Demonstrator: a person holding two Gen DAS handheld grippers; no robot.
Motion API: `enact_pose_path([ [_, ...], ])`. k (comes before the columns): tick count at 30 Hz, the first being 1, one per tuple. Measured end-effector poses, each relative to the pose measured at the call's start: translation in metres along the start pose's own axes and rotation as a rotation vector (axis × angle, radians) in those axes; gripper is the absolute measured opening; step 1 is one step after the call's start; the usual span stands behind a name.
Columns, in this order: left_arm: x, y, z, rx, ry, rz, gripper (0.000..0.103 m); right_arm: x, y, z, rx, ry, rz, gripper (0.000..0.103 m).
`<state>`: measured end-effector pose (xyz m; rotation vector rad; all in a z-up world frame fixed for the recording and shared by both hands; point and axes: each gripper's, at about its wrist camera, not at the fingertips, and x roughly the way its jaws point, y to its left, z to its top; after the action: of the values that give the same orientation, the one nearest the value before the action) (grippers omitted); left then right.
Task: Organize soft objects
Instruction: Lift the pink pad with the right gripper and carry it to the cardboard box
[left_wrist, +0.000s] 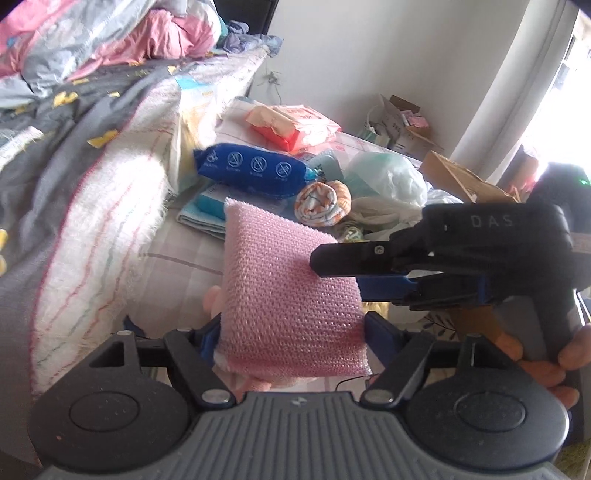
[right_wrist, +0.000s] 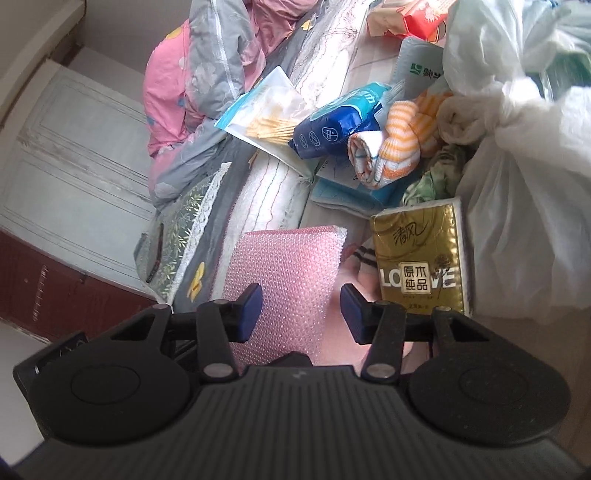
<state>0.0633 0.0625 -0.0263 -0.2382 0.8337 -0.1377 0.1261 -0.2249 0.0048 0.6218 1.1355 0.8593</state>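
A pink mesh sponge (left_wrist: 288, 295) stands between the blue pads of my left gripper (left_wrist: 291, 339), which is shut on it and holds it above the bed. My right gripper (left_wrist: 354, 275) comes in from the right, its fingers along the sponge's right edge. In the right wrist view the sponge (right_wrist: 284, 280) lies partly between the open pads of the right gripper (right_wrist: 301, 310), touching the left pad only. A rolled orange-striped towel (left_wrist: 323, 201) lies beyond; it also shows in the right wrist view (right_wrist: 384, 155).
On the bed lie a blue wipes pack (left_wrist: 251, 170), an orange tissue pack (left_wrist: 295, 125), white plastic bags (right_wrist: 517, 147) and a gold tissue pack (right_wrist: 421, 262). A folded blanket (left_wrist: 92, 236) lies left. Quilts (left_wrist: 92, 40) are piled behind. Cardboard boxes (left_wrist: 402, 125) stand by the wall.
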Motion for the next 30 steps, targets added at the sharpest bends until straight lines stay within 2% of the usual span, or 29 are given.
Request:
enact_pose_path([
  [8,-0.017,-0.005,0.0,0.034,-0.034,0.049,0.084,0.005,0.001,-0.003,-0.005,-0.007,0.001,0.046],
  [16,-0.019,-0.008,0.001,0.049,-0.027,0.023,0.093,0.005,0.004,-0.004,-0.028,-0.011,0.003,0.044],
  [23,-0.01,-0.006,-0.004,0.005,0.004,0.036,0.088,0.003,0.009,-0.008,-0.047,-0.022,-0.002,0.04],
  [30,-0.051,-0.025,-0.001,0.047,-0.095,0.033,0.088,-0.024,0.038,-0.015,-0.106,-0.069,0.02,0.039],
])
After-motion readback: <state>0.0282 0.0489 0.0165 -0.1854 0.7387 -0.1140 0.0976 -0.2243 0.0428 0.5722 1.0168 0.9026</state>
